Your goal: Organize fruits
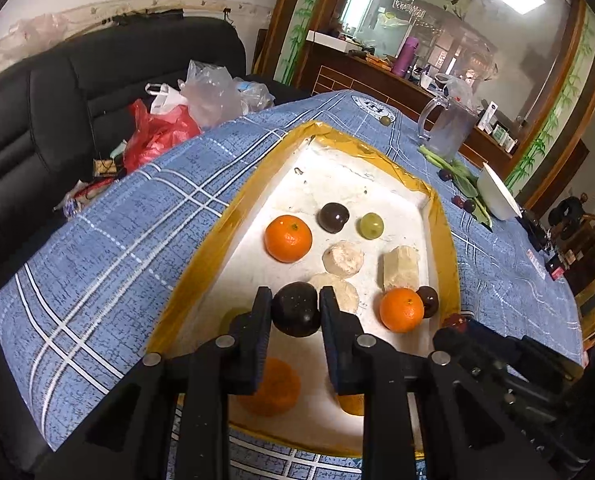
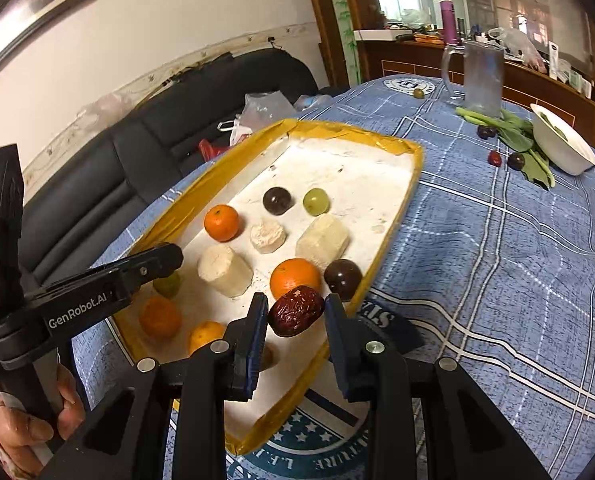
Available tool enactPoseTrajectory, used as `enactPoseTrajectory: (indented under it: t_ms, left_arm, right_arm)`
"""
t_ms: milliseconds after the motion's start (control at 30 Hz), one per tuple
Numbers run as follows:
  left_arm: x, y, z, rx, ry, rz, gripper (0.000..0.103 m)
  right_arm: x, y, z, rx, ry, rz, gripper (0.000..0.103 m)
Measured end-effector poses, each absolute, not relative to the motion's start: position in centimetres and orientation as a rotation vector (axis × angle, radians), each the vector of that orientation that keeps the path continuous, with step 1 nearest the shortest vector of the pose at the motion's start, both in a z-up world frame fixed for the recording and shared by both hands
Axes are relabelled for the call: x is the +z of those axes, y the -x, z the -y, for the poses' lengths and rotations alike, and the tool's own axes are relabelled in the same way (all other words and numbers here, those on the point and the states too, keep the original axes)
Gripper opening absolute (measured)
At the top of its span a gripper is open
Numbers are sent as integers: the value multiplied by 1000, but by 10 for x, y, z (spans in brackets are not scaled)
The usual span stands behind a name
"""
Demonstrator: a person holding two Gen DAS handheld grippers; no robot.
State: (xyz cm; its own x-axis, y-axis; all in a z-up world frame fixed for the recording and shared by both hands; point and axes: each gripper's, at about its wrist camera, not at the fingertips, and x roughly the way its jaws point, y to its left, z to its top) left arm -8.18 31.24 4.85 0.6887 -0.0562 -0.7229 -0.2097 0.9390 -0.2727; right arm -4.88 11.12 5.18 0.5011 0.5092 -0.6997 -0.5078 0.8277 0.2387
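1. Right now my left gripper (image 1: pixel 296 312) is clamped on a dark plum (image 1: pixel 296 314); both finger pads press against its sides, and it hangs over the near half of the white tray (image 1: pixel 337 184).
2. My right gripper (image 2: pixel 296 314) grips a wrinkled red date (image 2: pixel 296 311) between its fingers, held above the tray's near right edge, just in front of an orange (image 2: pixel 295 278).
3. From the right wrist view I see the left gripper's arm (image 2: pixel 109 284) reaching in over the tray's left rim, with the person's hand (image 2: pixel 29 428) on its handle.
4. Lying in the tray, seen from the left wrist: a far orange (image 1: pixel 288 238), a dark plum (image 1: pixel 333 217) and a green grape (image 1: pixel 371 225) at the back, and three pale peeled chunks (image 1: pixel 343 259) in the middle.
5. Nearer, a second orange (image 1: pixel 401 309) touches another dark plum (image 1: pixel 428 301) by the right wall.
6. Partly hidden under my left fingers are two more oranges (image 1: pixel 273 388) and a green grape (image 1: pixel 233 316).
7. Well apart from the tray, on the blue checked tablecloth (image 2: pixel 497 260), lie a plum (image 2: pixel 516 161), a small red date (image 2: pixel 495 158) and another plum (image 2: pixel 486 131) on green leaves (image 2: pixel 525 140).
8. Beside them sit a white bowl (image 2: pixel 565 148) and a clear pitcher (image 2: pixel 481 80); one green grape (image 2: pixel 418 93) rests at the far end.
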Motion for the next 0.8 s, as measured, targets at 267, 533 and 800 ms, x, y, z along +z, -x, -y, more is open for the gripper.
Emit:
enactPoseTrajectory:
  t_ms: [267, 533, 800]
  left_arm:
    - [51, 88, -320, 100, 381, -783, 69]
    - [59, 99, -319, 147, 365, -759, 80]
    - [93, 127, -297, 396, 160, -576, 98]
  right_arm:
    - [50, 54, -118, 617, 16, -845, 41]
    - [57, 67, -113, 591, 19, -815, 56]
    - [61, 79, -87, 520, -26, -792, 61]
